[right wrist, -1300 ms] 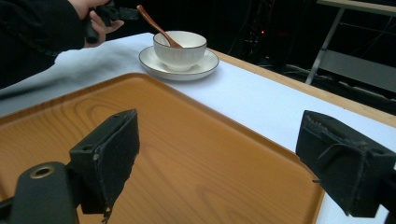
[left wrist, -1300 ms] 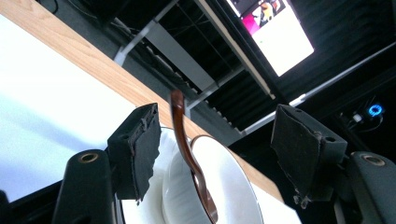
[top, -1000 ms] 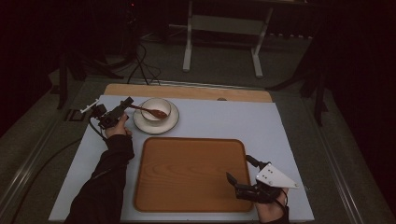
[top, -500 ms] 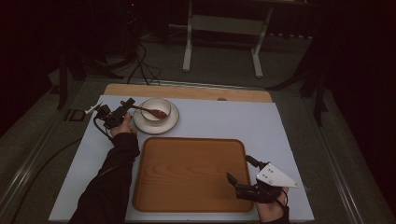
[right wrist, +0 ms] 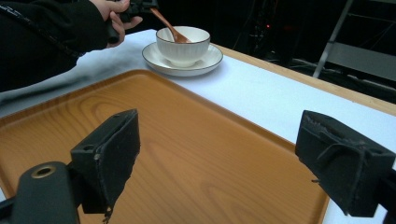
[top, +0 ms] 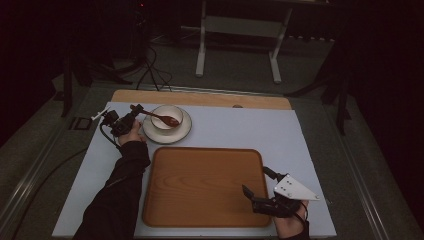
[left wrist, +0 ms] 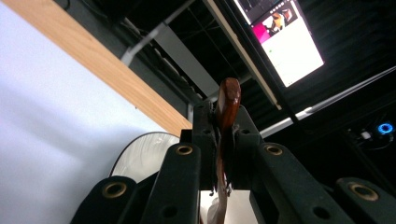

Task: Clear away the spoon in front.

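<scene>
A brown wooden spoon (top: 161, 118) lies with its head in a white bowl (top: 172, 111) on a saucer (top: 167, 135) at the back left of the table. My left gripper (top: 134, 109) is just left of the bowl. Its jaws have just been closing and now pinch the spoon handle (left wrist: 228, 100), which stands up between the pads of my left gripper (left wrist: 223, 126). A wooden tray (top: 200, 185) lies in the middle front. My right gripper (top: 255, 180) hovers over its near right corner, open, with nothing between its fingers (right wrist: 112, 154). The right gripper view takes in the bowl (right wrist: 184, 44) and spoon (right wrist: 168, 25).
A white cover (top: 280, 130) tops the table, with a wooden strip (top: 200, 98) along the far edge. A metal stand (top: 240, 45) and cables (top: 150, 70) are on the floor beyond. A lit screen (left wrist: 285, 42) hangs overhead.
My left gripper has shifted a little toward the bowl and closed on the spoon handle. The right gripper and the tray have stayed put.
</scene>
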Demonstrator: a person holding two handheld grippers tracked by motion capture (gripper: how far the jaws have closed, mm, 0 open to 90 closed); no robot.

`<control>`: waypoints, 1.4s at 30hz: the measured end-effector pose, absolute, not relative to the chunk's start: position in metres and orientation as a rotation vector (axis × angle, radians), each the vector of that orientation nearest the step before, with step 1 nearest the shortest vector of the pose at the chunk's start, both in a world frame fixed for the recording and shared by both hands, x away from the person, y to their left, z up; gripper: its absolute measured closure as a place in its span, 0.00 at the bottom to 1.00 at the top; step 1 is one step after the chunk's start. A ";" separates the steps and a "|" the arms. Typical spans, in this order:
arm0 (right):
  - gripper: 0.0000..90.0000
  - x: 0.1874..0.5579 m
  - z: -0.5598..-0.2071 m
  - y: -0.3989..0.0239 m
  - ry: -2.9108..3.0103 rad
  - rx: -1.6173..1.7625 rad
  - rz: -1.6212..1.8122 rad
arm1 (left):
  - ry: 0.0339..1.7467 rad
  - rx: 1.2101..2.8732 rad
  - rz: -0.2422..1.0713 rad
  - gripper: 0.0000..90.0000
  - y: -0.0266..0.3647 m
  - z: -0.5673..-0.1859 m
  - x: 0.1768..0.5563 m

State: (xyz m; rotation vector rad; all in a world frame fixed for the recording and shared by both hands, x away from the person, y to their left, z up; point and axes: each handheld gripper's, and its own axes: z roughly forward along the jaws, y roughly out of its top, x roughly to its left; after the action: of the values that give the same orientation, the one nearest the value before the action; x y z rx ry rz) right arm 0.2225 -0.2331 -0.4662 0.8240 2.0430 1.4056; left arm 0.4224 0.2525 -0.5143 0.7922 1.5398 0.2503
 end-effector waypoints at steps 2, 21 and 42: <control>0.15 0.222 -0.466 -0.233 2.043 0.824 1.405 | 1.529 0.798 0.254 0.93 0.252 -0.511 0.422; 0.16 0.223 -0.465 -0.233 2.032 0.832 1.406 | 1.436 0.929 0.368 0.94 0.276 -0.446 0.405; 0.16 0.221 -0.462 -0.234 1.996 0.826 1.395 | 1.269 1.186 0.332 0.93 0.302 -0.384 0.372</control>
State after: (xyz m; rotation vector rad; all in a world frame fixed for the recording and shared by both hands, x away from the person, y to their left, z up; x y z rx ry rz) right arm 0.2209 -0.2340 -0.4616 0.8264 1.9963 1.3951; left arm 0.3715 0.3023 -0.3842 1.1859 1.2694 0.3316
